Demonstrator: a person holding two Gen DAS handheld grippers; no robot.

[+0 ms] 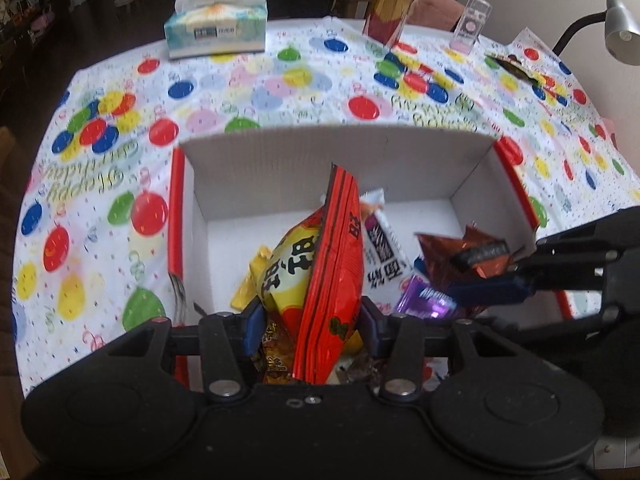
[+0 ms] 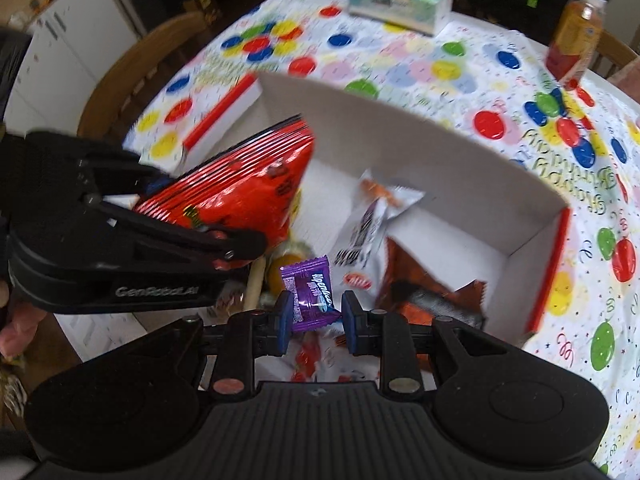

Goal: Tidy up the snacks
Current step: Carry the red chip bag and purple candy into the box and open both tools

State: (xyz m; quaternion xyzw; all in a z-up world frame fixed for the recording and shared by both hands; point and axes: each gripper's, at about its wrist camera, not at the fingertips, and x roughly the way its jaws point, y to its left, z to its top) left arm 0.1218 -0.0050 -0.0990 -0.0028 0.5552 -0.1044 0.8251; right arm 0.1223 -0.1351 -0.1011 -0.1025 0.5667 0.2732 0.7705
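The left gripper has its jaws closed on a red and yellow snack bag, which stands on edge between the blue pads and rises over the open white box; in the right wrist view the same bag sticks out at about 10 o'clock from the purple candy. Inside the box, a white bar wrapper leans just to the right of the bag, at roughly 1 o'clock from it, and a brown foil packet lies further right near the box's right wall. The right gripper holds a small purple candy wrapper, the jaws pinching its lower end, low over the near part of the box. The box sits on a tabletop covered with a balloon-print cloth. At the far edge, a tissue box stands at about 11 o'clock from the box, an orange drink bottle at about 1 o'clock, and a clear plastic stand just right of the bottle.
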